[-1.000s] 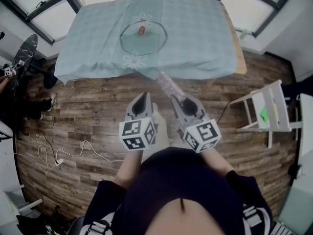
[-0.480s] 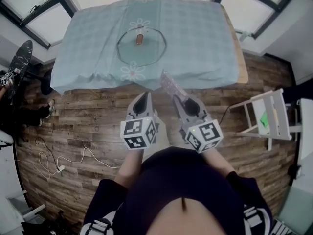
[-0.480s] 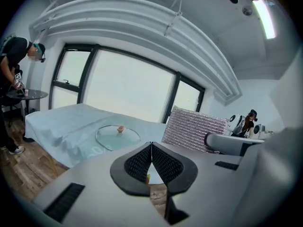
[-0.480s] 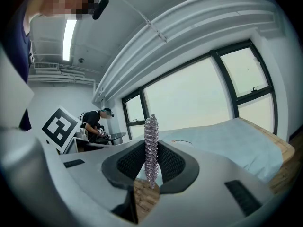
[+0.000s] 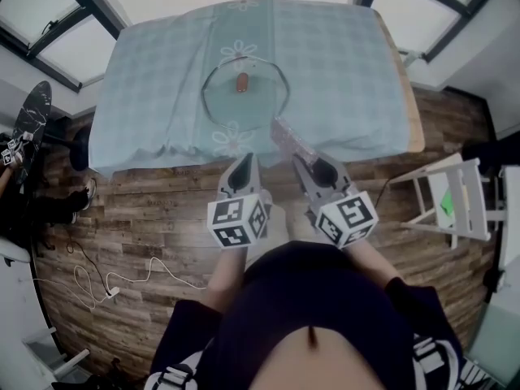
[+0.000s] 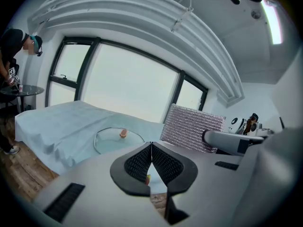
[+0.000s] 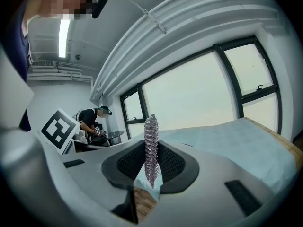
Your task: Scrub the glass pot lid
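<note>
The glass pot lid (image 5: 244, 96) with a brown knob lies flat on the pale blue tablecloth (image 5: 341, 63); it also shows in the left gripper view as the lid (image 6: 118, 140). My left gripper (image 5: 244, 166) hangs short of the table's near edge, shut with nothing between its jaws (image 6: 151, 151). To its right, my right gripper (image 5: 299, 162) is shut on a silvery scrubbing pad (image 5: 286, 140), which stands up edge-on between the jaws (image 7: 151, 150). The same pad (image 6: 193, 128) appears flat in the left gripper view.
The table stands on a wood-plank floor (image 5: 130, 210) before large windows. A white chair (image 5: 451, 197) is at the right. A cable (image 5: 122, 270) lies on the floor at left. A person (image 6: 12, 56) stands at a small round table far left.
Both grippers have come closer to the table's near edge, with the pad still clamped. The lid has not moved on the cloth.
</note>
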`<action>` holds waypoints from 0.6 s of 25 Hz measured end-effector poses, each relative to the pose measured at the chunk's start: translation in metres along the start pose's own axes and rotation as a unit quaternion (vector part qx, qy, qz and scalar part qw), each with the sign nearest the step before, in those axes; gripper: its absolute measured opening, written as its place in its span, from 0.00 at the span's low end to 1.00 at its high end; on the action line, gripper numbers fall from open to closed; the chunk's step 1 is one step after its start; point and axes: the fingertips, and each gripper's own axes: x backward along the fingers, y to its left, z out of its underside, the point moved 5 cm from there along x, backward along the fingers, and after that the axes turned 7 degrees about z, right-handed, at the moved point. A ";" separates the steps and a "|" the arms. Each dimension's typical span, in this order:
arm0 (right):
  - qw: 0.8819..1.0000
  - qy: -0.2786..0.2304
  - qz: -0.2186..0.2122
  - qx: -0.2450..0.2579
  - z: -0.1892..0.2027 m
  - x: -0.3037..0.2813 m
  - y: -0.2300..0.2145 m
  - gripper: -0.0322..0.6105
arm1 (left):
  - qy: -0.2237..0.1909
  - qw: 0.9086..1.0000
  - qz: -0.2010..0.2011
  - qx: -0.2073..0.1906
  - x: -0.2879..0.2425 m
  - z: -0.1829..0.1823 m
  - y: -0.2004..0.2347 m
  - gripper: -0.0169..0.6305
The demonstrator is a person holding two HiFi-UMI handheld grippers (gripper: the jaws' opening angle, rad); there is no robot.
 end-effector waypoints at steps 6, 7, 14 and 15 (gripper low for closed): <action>1.000 0.009 -0.001 0.006 -0.011 -0.040 0.002 0.17 | 0.010 1.000 0.003 0.007 -0.021 -0.018 0.031 0.03; 1.000 0.011 0.000 0.007 -0.012 -0.045 0.001 0.17 | 0.012 1.000 0.004 0.007 -0.025 -0.021 0.036 0.03; 1.000 0.022 0.006 0.014 -0.018 -0.088 -0.001 0.17 | 0.017 1.000 0.018 0.008 -0.050 -0.041 0.068 0.03; 1.000 0.024 0.007 0.015 -0.019 -0.094 -0.001 0.17 | 0.018 1.000 0.020 0.008 -0.054 -0.044 0.073 0.03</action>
